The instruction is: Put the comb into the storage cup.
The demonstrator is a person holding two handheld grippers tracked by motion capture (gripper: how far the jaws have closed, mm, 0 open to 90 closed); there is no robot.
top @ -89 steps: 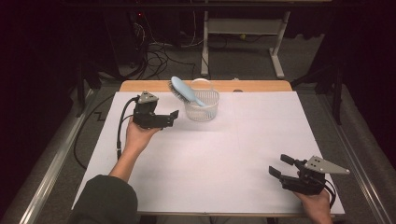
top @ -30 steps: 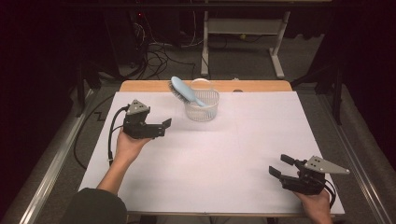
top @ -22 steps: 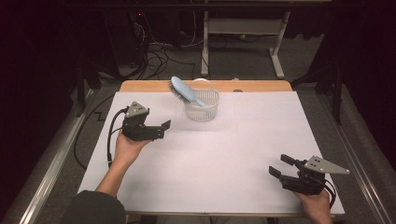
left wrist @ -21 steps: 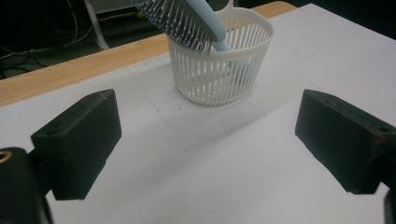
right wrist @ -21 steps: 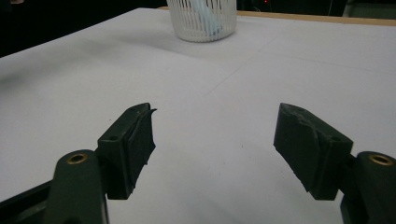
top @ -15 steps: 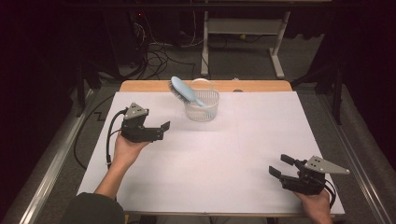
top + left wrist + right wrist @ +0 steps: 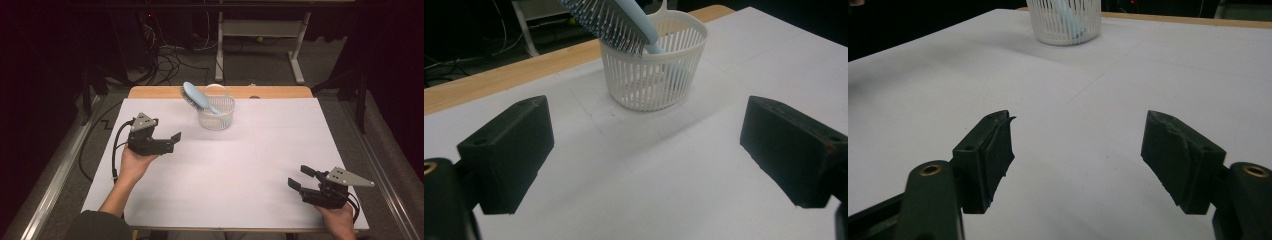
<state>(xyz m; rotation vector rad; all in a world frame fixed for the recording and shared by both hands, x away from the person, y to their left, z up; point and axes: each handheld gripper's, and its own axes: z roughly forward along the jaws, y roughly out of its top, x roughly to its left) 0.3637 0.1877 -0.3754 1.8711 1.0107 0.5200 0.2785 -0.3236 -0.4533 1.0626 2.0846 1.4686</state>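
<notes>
L gripper (image 7: 172, 141), jaws wide & empty, is backing away from the basket (image 7: 216, 113); hairbrush (image 7: 199, 99) is sitting in it, so placement's prob. done. R gripper (image 7: 300, 179) is idling open, empty.

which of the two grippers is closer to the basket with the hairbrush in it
The left gripper: it sits just left of the white basket, while the right gripper rests at the table's near right corner.

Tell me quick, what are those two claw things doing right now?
Left gripper: open, holding nothing.
Right gripper: open, holding nothing.
</notes>
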